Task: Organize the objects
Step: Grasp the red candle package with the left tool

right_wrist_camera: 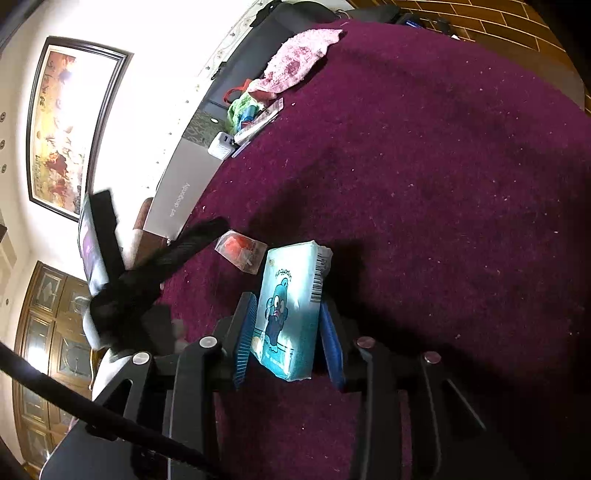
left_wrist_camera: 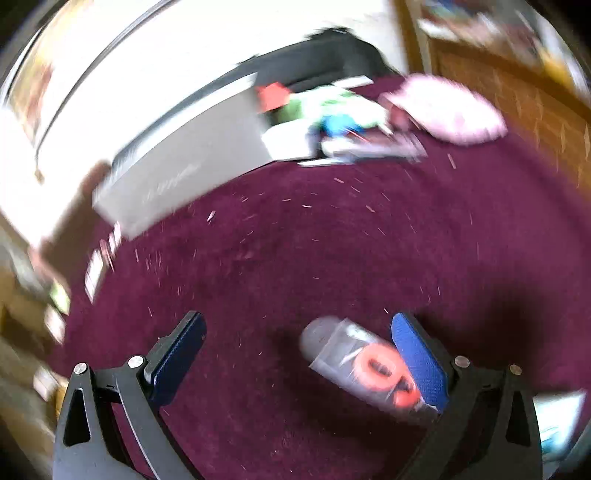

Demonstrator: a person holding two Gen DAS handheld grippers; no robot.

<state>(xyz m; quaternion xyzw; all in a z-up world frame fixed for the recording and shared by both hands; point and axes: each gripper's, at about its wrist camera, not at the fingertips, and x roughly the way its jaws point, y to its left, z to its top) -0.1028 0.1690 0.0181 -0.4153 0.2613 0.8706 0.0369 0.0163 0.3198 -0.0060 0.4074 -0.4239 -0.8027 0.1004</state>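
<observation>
Squeezing a tissue pack (right_wrist_camera: 291,314) between right fingers (right_wrist_camera: 245,339), left fingers (left_wrist_camera: 419,354) spread, clear packet (left_wrist_camera: 364,365) touching one.

A deep maroon carpet (right_wrist_camera: 424,177) covers the whole surface and is speckled with pale lint. Along its far edge lies a flat grey box (right_wrist_camera: 177,195) with lettering on its side, and past that a dark bag (right_wrist_camera: 266,48). A framed painting (right_wrist_camera: 66,125) in warm colours hangs on the white wall (right_wrist_camera: 162,74). Lower down stands a wooden cabinet (right_wrist_camera: 48,332) with glass panels in its doors. Beyond the carpet on the other side runs brown brick-patterned flooring (right_wrist_camera: 491,22).
</observation>
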